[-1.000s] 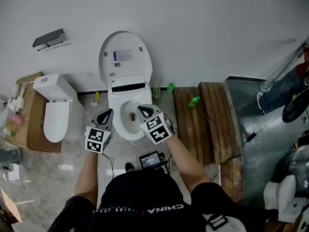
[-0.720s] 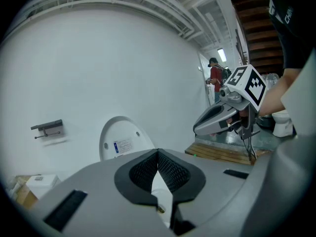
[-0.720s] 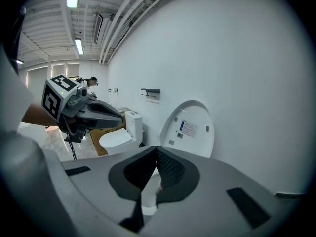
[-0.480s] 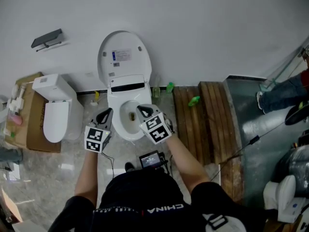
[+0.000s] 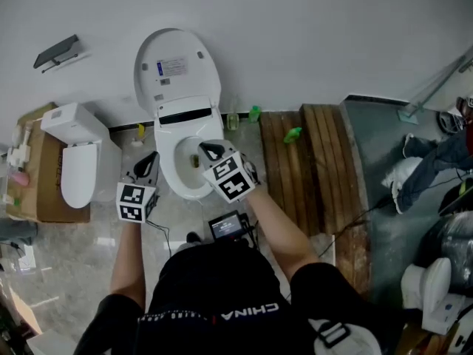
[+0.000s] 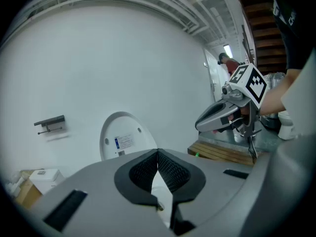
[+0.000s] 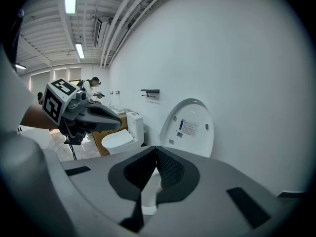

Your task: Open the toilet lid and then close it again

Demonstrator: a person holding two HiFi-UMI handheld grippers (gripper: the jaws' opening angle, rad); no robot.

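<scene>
Your left gripper (image 5: 152, 158) and right gripper (image 5: 201, 149) are both pinched shut, empty. You face two toilets: one lid (image 5: 176, 69) raised, the other toilet (image 5: 74, 174) closed.

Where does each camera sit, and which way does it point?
Head view: on the person's head, looking steeply down at the toilet and its raised lid; both forearms, left gripper and right gripper show.
Left gripper view: rides the left gripper, facing the wall; its shut jaws and the right gripper show.
Right gripper view: rides the right gripper, facing the wall; its shut jaws and the left gripper show.
Both gripper views share the raised lid.
</scene>
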